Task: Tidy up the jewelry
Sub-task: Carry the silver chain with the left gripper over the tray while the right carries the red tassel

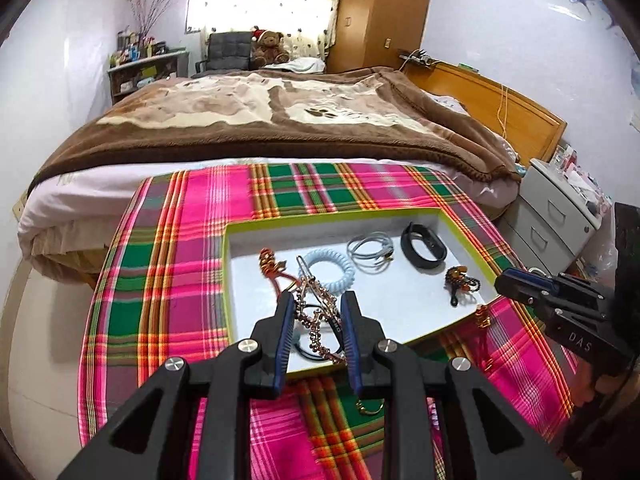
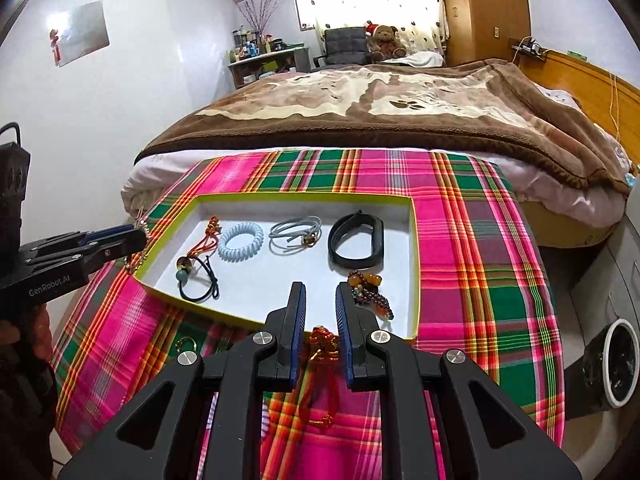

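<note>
A white tray with a yellow-green rim (image 1: 328, 212) (image 2: 304, 197) lies on the plaid cloth. In it are a blue coil hair tie (image 1: 332, 276) (image 2: 241, 241), a pale cord bracelet (image 2: 296, 232), a black band (image 1: 422, 246) (image 2: 356, 242), an amber bead bracelet (image 2: 368, 292), a red knotted cord (image 2: 208, 236) and a black beaded hair tie (image 2: 198, 280). My left gripper (image 1: 317, 298) (image 2: 138, 234) is shut on a rhinestone hair clip (image 1: 314, 320) over the tray's near-left corner. My right gripper (image 2: 321, 290) (image 1: 502, 284) is shut on a red knot tassel (image 2: 324, 344) (image 1: 482, 316), which dangles over the tray's near edge.
A small gold ring (image 1: 370, 406) (image 2: 186, 344) lies on the plaid cloth (image 2: 480, 280) in front of the tray. Behind the table is a bed with a brown blanket (image 1: 280, 120). Grey drawers (image 1: 560, 216) and a white-rimmed bin (image 2: 618, 364) stand to the right.
</note>
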A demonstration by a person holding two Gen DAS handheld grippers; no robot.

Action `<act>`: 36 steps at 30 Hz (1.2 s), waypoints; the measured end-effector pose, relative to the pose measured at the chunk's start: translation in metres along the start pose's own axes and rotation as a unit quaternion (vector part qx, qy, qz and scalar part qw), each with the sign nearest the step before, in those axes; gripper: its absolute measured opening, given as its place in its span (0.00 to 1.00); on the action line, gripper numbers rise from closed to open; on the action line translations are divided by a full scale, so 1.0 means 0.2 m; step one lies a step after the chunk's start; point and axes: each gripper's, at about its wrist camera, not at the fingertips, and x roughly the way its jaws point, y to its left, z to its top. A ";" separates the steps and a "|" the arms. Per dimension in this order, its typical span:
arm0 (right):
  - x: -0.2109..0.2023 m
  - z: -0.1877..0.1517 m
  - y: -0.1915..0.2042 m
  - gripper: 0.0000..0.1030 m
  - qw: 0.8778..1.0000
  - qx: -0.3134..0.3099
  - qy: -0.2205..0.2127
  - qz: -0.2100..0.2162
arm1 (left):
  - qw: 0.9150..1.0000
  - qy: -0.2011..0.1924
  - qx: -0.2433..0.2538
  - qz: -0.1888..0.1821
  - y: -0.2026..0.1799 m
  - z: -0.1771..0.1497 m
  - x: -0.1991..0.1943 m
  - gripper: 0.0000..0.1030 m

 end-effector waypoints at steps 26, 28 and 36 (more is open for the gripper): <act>0.03 -0.10 -0.05 0.59 0.995 -0.019 0.049 0.080 | 0.999 0.013 -0.001 -0.042 -0.02 0.13 0.14 0.24; 0.07 -0.14 -0.03 0.59 0.996 -0.027 0.062 0.067 | 0.999 0.016 -0.003 -0.043 -0.02 0.13 0.13 0.24; 0.19 -0.16 -0.09 0.13 0.996 0.013 0.081 0.016 | 0.999 0.022 -0.005 -0.044 -0.03 0.11 0.14 0.24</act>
